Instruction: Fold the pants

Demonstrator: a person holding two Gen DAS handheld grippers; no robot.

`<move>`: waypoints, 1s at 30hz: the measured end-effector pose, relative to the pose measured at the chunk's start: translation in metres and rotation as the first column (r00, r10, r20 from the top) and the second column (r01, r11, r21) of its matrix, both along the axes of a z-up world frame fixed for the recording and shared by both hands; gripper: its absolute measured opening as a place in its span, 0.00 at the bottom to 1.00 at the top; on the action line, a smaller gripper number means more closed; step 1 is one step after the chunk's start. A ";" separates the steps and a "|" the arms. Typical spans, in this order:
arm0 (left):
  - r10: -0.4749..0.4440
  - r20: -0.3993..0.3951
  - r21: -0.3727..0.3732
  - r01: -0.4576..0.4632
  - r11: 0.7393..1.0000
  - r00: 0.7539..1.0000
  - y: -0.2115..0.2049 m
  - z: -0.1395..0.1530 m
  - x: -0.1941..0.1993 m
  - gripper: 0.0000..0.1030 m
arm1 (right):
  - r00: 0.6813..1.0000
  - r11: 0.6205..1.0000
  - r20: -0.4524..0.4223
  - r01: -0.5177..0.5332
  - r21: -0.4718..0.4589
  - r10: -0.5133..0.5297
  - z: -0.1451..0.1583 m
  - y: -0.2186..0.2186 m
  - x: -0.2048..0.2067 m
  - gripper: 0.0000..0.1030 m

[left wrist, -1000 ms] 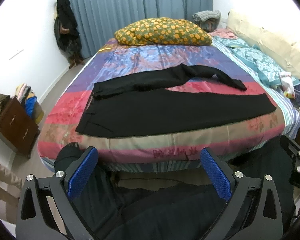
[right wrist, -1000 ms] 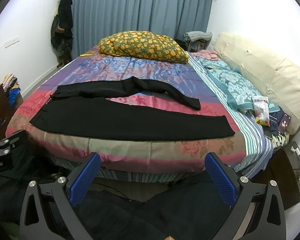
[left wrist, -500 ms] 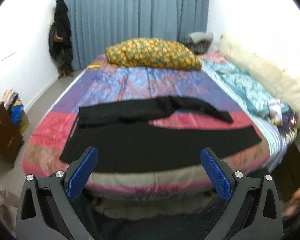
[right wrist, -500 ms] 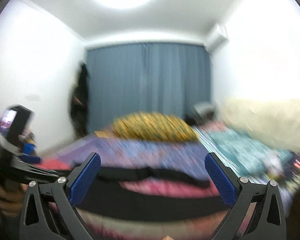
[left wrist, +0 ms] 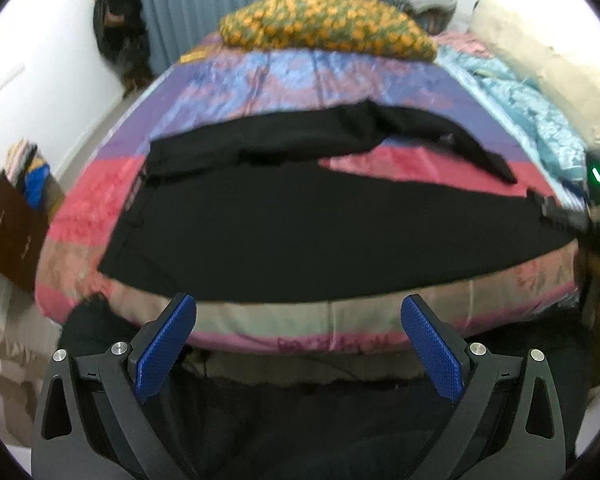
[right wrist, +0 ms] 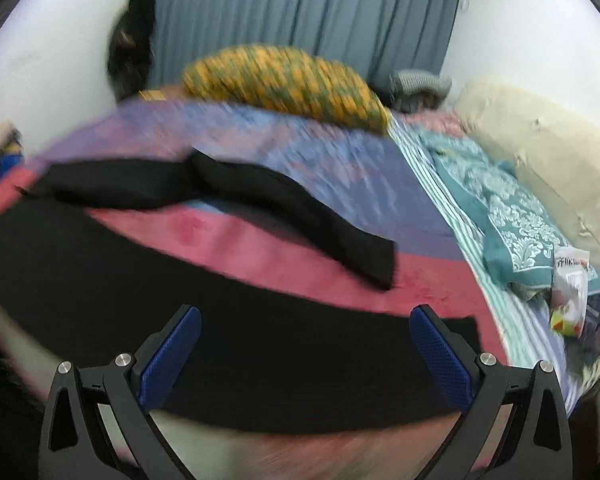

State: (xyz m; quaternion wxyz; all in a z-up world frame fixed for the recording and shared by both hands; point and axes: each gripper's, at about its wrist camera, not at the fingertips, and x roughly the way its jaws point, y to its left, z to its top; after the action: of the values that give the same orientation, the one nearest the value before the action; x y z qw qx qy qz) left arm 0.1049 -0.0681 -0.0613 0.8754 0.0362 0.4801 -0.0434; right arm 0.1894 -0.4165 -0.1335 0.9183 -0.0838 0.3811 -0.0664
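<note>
Black pants (left wrist: pixel 300 232) lie spread across a bed with a striped pink, purple and blue cover (left wrist: pixel 300 80). The waist is to the left; the near leg runs flat to the right, and the far leg (right wrist: pixel 292 208) lies bent and rumpled behind it. My left gripper (left wrist: pixel 298 308) is open over the bed's front edge, short of the near leg's lower hem line. Over the near leg (right wrist: pixel 260 360) hovers my right gripper (right wrist: pixel 304 320), open too, toward the cuff end; nothing is between its fingers. The right gripper's body (left wrist: pixel 596 184) shows at the left view's right edge.
A yellow-green patterned pillow (left wrist: pixel 328 24) sits at the head of the bed before blue curtains (right wrist: pixel 300 8). Teal bedding (right wrist: pixel 508 216), a cream bolster (right wrist: pixel 540 152) and a snack packet (right wrist: pixel 572 284) lie along the right side. A brown cabinet (left wrist: pixel 8 232) stands at the left.
Both grippers have swung down and in toward the bed. The right view dropped from the ceiling to close over the near leg. The pants look unmoved.
</note>
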 end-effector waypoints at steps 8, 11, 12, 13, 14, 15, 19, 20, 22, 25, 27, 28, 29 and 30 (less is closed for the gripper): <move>0.012 -0.100 0.052 -0.007 0.999 0.995 -0.008 -0.027 0.022 0.99 | 0.980 0.999 -0.198 0.002 -0.038 -0.009 -0.071 -0.067 0.136 0.89; 0.025 -0.119 0.079 -0.015 0.997 0.993 -0.008 -0.034 0.029 0.99 | 0.943 1.000 -0.333 -0.004 -0.012 0.000 -0.103 -0.087 0.168 0.15; 0.030 -0.121 0.081 -0.020 0.997 0.992 -0.005 -0.035 0.033 0.99 | 0.922 1.000 -0.387 -0.009 0.024 0.017 -0.104 -0.092 0.172 0.05; 0.037 -0.121 0.078 -0.027 0.997 0.992 -0.002 -0.036 0.036 0.99 | 0.921 0.999 -0.390 -0.015 0.029 0.025 -0.093 -0.095 0.172 0.05; 0.043 -0.118 0.072 -0.035 0.997 0.992 0.001 -0.036 0.039 0.99 | 0.926 0.999 -0.376 -0.030 0.039 0.043 -0.072 -0.098 0.170 0.05; 0.048 -0.117 0.069 -0.040 0.997 0.992 0.003 -0.038 0.042 0.99 | 0.930 0.997 -0.363 -0.041 0.063 0.061 -0.043 -0.104 0.169 0.05; 0.045 -0.159 0.053 -0.037 0.998 0.986 -0.001 -0.053 0.052 0.99 | 0.944 0.998 -0.328 -0.026 0.052 0.041 0.058 -0.144 0.207 0.05; 0.036 -0.177 0.040 -0.029 0.999 0.984 -0.005 -0.056 0.055 0.99 | 0.949 1.000 -0.315 0.004 0.029 0.005 0.075 -0.158 0.228 0.07; 0.008 -0.200 0.016 -0.005 1.000 0.980 -0.015 -0.056 0.057 0.99 | 0.960 0.997 -0.269 0.078 -0.009 -0.078 0.089 -0.183 0.268 0.68; -0.029 -0.140 0.012 0.031 0.999 0.990 -0.027 -0.044 0.053 0.99 | 0.935 0.952 -0.197 0.271 -0.145 -0.296 0.078 -0.218 0.287 0.85; -0.032 -0.108 0.041 0.036 0.999 0.994 -0.027 -0.042 0.051 0.99 | 0.913 0.939 -0.218 0.341 -0.050 -0.344 0.051 -0.239 0.274 0.81; -0.025 -0.112 0.063 0.032 0.998 0.993 -0.025 -0.048 0.052 0.99 | 0.911 0.933 -0.215 0.359 -0.006 -0.351 0.043 -0.244 0.267 0.77; -0.016 -0.130 0.070 0.025 0.997 0.991 -0.023 -0.054 0.054 0.99 | 0.911 0.921 -0.206 0.380 0.088 -0.357 0.029 -0.249 0.254 0.73; -0.004 -0.158 0.069 0.015 0.998 0.987 -0.019 -0.061 0.056 0.99 | 0.915 0.909 -0.198 0.384 0.159 -0.352 0.022 -0.250 0.247 0.68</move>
State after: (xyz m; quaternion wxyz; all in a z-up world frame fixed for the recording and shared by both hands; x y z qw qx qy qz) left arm 0.1613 -0.0873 -0.1223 0.8327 0.0654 0.5488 -0.0335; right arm 0.4364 -0.6668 -0.1111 0.8582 0.0747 0.4693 -0.1940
